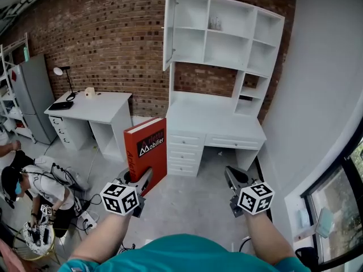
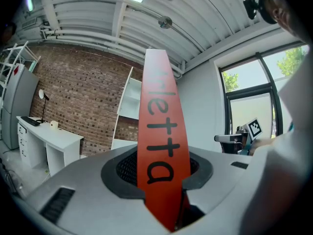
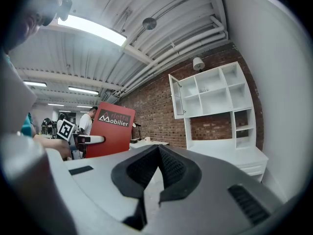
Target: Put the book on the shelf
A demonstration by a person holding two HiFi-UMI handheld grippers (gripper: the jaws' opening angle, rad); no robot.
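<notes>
A red book (image 1: 146,149) with "Mobilier" on its cover stands upright in the air, in front of the white desk. My left gripper (image 1: 143,181) is shut on its lower edge. In the left gripper view the book's red spine (image 2: 159,116) rises between the two pads of that gripper (image 2: 161,182). The white shelf unit (image 1: 224,34) stands on the desk against the brick wall, its compartments mostly empty. My right gripper (image 1: 229,173) hangs to the book's right, shut with nothing in it; its dark pads (image 3: 171,173) meet.
A second white desk (image 1: 91,107) with a lamp stands at the left, and a grey fridge (image 1: 29,95) stands beyond it. A person (image 1: 39,186) sits on the floor at the lower left among cables. A window (image 1: 334,203) lines the right wall.
</notes>
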